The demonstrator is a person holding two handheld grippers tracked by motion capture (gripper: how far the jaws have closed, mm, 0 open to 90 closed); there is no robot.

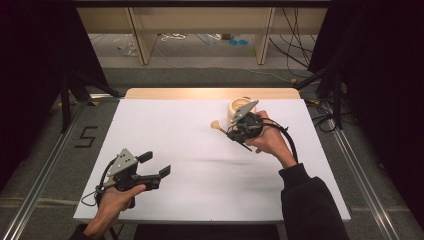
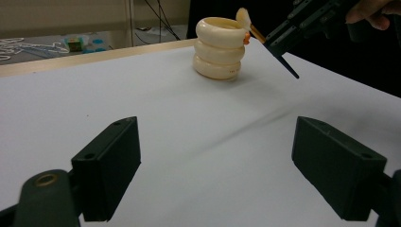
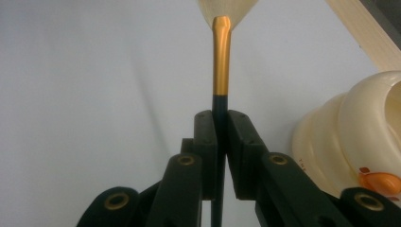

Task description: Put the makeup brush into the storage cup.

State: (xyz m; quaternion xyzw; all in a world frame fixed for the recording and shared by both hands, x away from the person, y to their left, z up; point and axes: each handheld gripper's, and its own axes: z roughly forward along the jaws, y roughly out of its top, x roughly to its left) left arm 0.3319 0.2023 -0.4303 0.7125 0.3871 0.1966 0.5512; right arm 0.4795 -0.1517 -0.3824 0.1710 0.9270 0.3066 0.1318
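Note:
A small brush [image 1: 216, 125] with a dark handle, gold ferrule [image 3: 221, 61] and pale fan of bristles [image 2: 242, 18] is held above the white table [image 1: 190, 155]. My right gripper [image 1: 236, 131] is shut on its handle, jaws pressed against it in the right gripper view [image 3: 221, 130]. The brush points left, just beside a cream ringed holder [image 1: 239, 106] that stands upright at the table's far right [image 2: 218, 47]. My left gripper [image 1: 156, 164] hovers near the front left, open with nothing between its fingers [image 2: 215, 170].
A wooden strip [image 1: 210, 93] runs along the table's far edge. Beyond it stand wooden table legs [image 1: 140, 35] and loose cables on the floor. Metal rails [image 1: 360, 170] flank both sides of the table. An orange mark [image 3: 378, 182] shows on the holder.

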